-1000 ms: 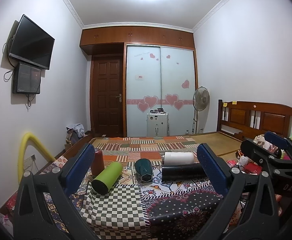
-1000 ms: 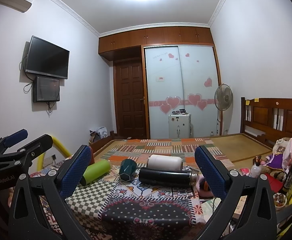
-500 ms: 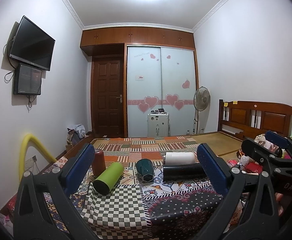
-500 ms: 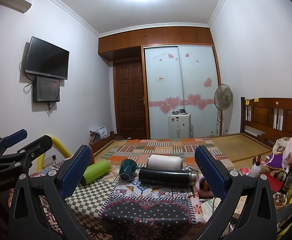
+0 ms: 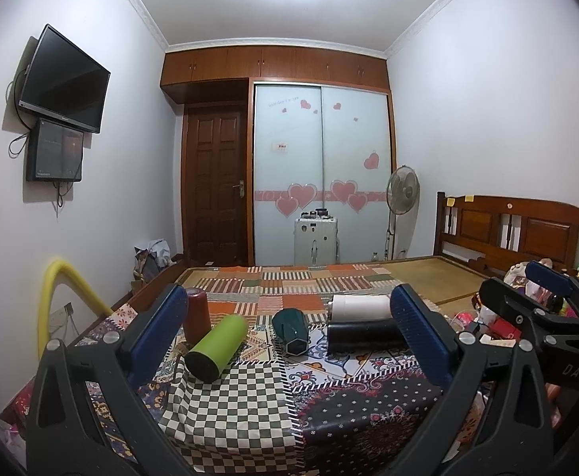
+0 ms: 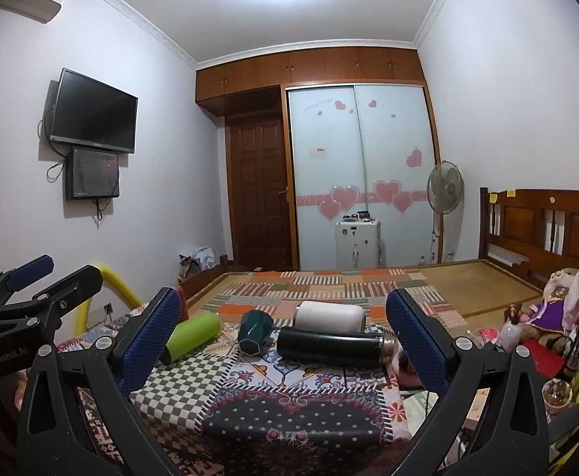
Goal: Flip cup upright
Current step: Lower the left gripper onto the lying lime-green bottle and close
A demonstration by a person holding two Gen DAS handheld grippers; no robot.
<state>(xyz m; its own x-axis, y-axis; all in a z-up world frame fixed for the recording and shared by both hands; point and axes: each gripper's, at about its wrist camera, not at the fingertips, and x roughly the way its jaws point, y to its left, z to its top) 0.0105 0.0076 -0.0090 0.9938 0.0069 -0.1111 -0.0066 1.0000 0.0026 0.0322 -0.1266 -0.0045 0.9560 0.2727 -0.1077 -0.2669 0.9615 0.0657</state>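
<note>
Patterned cloths cover the counter [image 5: 226,416] nearest both cameras, a checked one on the left and a dark flowered one on the right. Both the left gripper [image 5: 289,341] and the right gripper [image 6: 283,345] hang short of the objects with their fingers [image 5: 158,333] spread wide and holding nothing. Over the last second the left view has crept only slightly closer and the right view has barely shifted, so I judge the approach has scarcely begun and no cup is chosen yet.

Beyond the fingertips, four vessels lie on their sides: a green cup [image 5: 218,347] just inside the left finger of the left gripper, a dark teal faceted cup [image 5: 291,331] midway between the fingers, and a black flask [image 5: 362,335] with a white cup [image 5: 362,306] behind it toward the right finger. A dark red cup [image 5: 197,313] stands on end behind the left finger. Farther off lie the bed's patchwork quilt [image 5: 289,283] and the wardrobe doors [image 5: 321,174].
</note>
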